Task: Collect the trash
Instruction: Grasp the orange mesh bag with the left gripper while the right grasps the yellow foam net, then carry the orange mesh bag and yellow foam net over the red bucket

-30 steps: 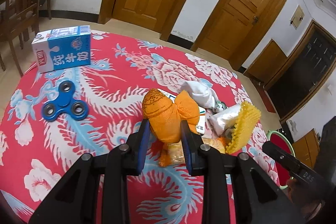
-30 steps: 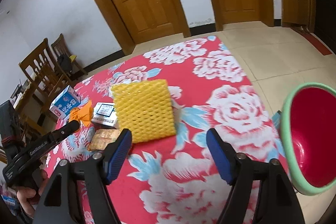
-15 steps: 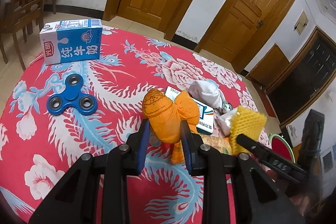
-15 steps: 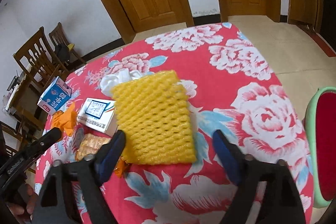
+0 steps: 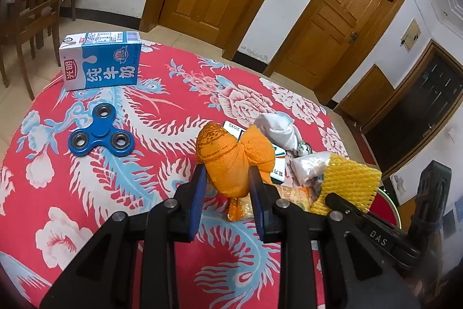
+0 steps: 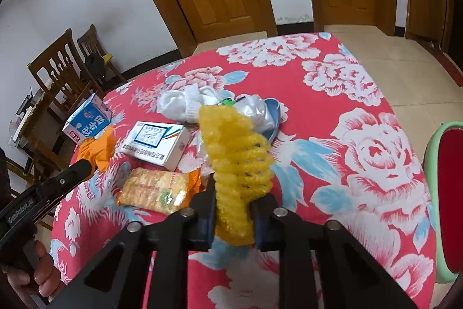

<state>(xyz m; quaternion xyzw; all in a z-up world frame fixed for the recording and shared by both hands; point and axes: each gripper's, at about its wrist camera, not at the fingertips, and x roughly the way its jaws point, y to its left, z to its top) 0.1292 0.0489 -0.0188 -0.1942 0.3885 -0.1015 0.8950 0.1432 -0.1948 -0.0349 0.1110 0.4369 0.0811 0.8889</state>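
Observation:
My left gripper (image 5: 227,178) is shut on an orange foam net (image 5: 231,155) and holds it above the red flowered tablecloth (image 5: 144,112). My right gripper (image 6: 233,210) is shut on a yellow foam net (image 6: 237,158), squeezed into a narrow roll that stands up between the fingers. The yellow net also shows at the right of the left wrist view (image 5: 347,184). The orange net shows at the left of the right wrist view (image 6: 97,148).
On the cloth lie a snack packet (image 6: 153,190), a white medicine box (image 6: 157,142), white crumpled wrappers (image 6: 185,103), a blue milk carton (image 5: 99,64) and a blue fidget spinner (image 5: 101,132). A red bin with a green rim (image 6: 442,199) stands off the table's right edge. Wooden chairs (image 6: 63,71) stand behind.
My right gripper has closed on the yellow foam net, squeezing it from a flat sheet into a narrow roll. My left gripper still holds the orange net.

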